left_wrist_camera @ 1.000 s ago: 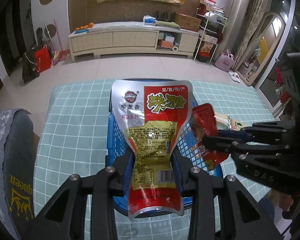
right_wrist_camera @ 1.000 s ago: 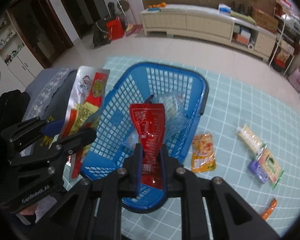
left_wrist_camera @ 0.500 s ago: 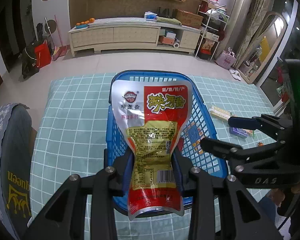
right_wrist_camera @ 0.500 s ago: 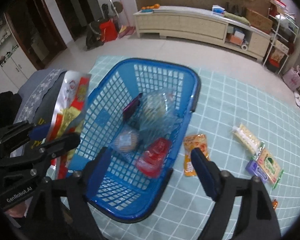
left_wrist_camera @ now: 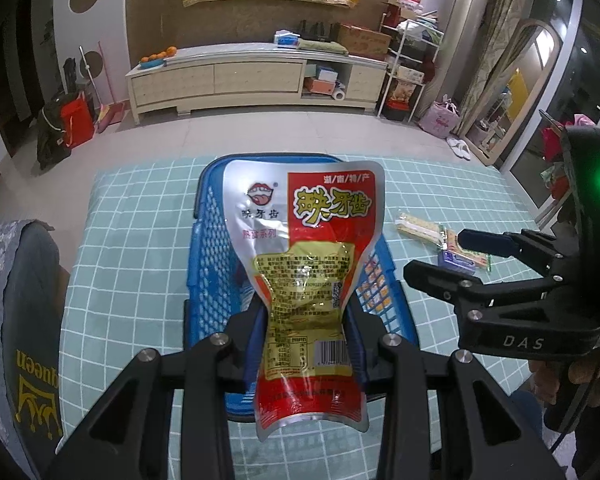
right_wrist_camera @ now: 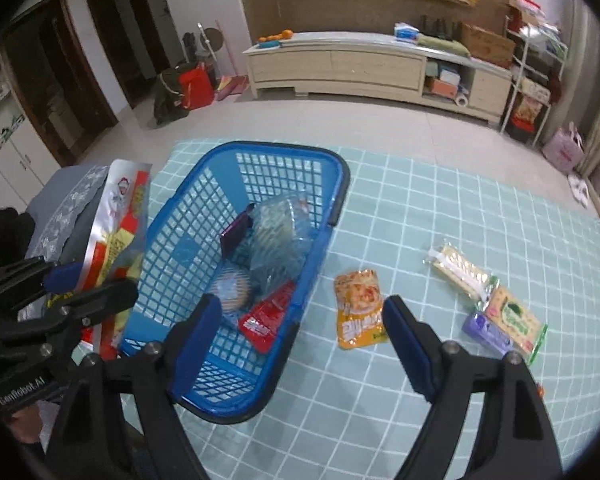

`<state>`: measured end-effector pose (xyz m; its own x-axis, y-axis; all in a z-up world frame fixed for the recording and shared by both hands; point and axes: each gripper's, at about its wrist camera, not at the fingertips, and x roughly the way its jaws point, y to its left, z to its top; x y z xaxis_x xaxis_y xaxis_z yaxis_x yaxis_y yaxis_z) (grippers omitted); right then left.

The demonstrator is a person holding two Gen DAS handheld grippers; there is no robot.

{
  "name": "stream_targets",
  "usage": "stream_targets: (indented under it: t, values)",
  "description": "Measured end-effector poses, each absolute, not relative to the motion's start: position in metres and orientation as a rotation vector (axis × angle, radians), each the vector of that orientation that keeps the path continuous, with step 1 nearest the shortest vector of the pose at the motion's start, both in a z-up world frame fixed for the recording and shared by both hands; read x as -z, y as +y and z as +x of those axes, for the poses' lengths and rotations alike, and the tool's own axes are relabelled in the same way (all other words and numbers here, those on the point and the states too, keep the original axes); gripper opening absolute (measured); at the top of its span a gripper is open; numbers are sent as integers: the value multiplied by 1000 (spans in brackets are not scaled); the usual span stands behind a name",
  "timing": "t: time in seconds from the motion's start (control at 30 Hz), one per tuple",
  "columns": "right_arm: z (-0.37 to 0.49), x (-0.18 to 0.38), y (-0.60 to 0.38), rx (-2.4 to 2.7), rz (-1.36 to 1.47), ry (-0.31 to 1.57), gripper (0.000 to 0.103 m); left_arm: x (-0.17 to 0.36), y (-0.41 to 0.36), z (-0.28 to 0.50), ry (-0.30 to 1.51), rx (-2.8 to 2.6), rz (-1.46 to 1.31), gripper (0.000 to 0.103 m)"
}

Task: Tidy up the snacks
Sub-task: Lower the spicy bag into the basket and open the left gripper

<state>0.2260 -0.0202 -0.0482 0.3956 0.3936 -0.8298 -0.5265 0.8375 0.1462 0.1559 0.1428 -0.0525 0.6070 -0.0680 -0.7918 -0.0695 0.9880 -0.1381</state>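
1. Left wrist view: left tool (left_wrist_camera: 306, 330) is clamped on the silver-red snack pouch (left_wrist_camera: 306, 264), gripping it low near the barcode so the pouch stands upright over the near end of the blue basket (left_wrist_camera: 204, 264). My read: it is staged for a drop into the basket. The right tool (left_wrist_camera: 452, 254) sits off to the right with nothing in it, above the teal checked table (left_wrist_camera: 140, 240).
2. Right wrist view: right tool (right_wrist_camera: 300, 344) has jaws spread wide and empty, having just opened. The red packet (right_wrist_camera: 266, 318) lies in the basket, released.
3. Basket contents: red packet, a clear crinkled bag (right_wrist_camera: 278, 236), a round wrapped snack (right_wrist_camera: 232, 292) and a dark purple packet (right_wrist_camera: 236, 232).
4. On the table outside the basket: orange pouch (right_wrist_camera: 360, 308) just beside it; farther right, a cracker pack (right_wrist_camera: 460, 270), green-label pack (right_wrist_camera: 516, 318) and purple bar (right_wrist_camera: 486, 332). Likely the next picks.
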Motion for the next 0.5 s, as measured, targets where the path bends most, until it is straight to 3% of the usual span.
stream_targets:
  t: [0.5]
  values:
    - [232,58,-46,-531,-161,980,86,90,123,196,1021,19,-195,35]
